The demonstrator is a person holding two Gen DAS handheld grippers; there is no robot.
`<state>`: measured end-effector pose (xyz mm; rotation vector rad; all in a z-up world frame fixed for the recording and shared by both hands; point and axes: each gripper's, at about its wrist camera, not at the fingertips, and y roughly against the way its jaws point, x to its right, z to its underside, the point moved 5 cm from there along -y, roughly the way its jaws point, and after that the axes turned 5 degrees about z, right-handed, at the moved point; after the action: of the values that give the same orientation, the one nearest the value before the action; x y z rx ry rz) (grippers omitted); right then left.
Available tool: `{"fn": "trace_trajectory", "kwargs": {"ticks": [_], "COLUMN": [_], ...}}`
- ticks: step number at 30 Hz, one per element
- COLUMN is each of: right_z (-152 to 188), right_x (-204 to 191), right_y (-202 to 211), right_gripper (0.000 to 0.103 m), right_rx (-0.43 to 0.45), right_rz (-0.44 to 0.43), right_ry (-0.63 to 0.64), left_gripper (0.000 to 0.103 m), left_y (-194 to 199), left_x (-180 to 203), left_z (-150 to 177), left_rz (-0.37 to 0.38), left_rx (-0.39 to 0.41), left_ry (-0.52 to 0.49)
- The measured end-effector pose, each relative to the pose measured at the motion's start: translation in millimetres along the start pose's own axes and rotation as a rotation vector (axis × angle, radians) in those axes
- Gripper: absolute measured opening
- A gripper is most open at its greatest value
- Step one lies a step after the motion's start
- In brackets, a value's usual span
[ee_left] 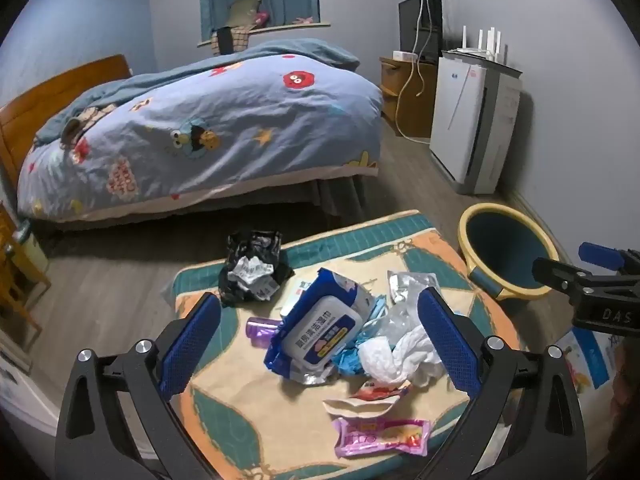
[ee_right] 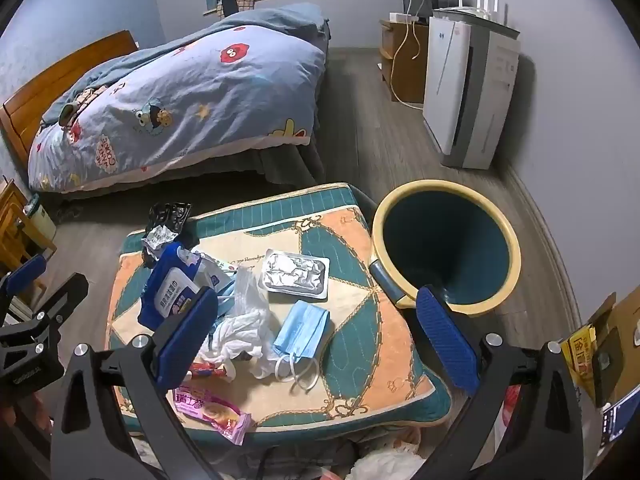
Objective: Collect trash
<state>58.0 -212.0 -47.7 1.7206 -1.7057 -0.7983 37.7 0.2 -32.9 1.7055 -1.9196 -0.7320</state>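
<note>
Trash lies scattered on a patterned cushion (ee_left: 248,412) (ee_right: 360,344): a blue wet-wipe pack (ee_left: 320,328) (ee_right: 170,284), a crumpled black bag (ee_left: 250,270) (ee_right: 166,216), white tissue (ee_left: 396,354) (ee_right: 236,332), a pink wrapper (ee_left: 382,436) (ee_right: 212,410), a blue face mask (ee_right: 302,330) and a foil tray (ee_right: 295,276). To the cushion's right stands a yellow-rimmed teal bin (ee_left: 506,256) (ee_right: 446,246). My left gripper (ee_left: 320,344) hangs open above the wipe pack and tissue, holding nothing. My right gripper (ee_right: 318,334) is open above the mask, also holding nothing.
A bed (ee_left: 208,128) with a cartoon duvet fills the back left. A white air purifier (ee_left: 476,124) and a wooden stand (ee_left: 404,84) line the right wall. Wooden furniture (ee_left: 16,280) sits at far left; boxes (ee_right: 600,344) at far right. Grey floor lies between.
</note>
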Motion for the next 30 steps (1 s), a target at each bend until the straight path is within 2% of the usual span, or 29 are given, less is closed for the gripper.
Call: {"fn": "trace_trajectory", "kwargs": {"ticks": [30], "right_z": [1.1], "right_x": [-1.0], "right_y": [-0.9], "right_gripper": [0.097], "right_rx": [0.006], "right_rz": [0.019], "right_ry": [0.008], "left_gripper": [0.098], "left_y": [0.4], "left_x": [0.4], "left_z": [-0.5], "left_rz": [0.008], "left_rx": [0.002], "left_ry": [0.004]}}
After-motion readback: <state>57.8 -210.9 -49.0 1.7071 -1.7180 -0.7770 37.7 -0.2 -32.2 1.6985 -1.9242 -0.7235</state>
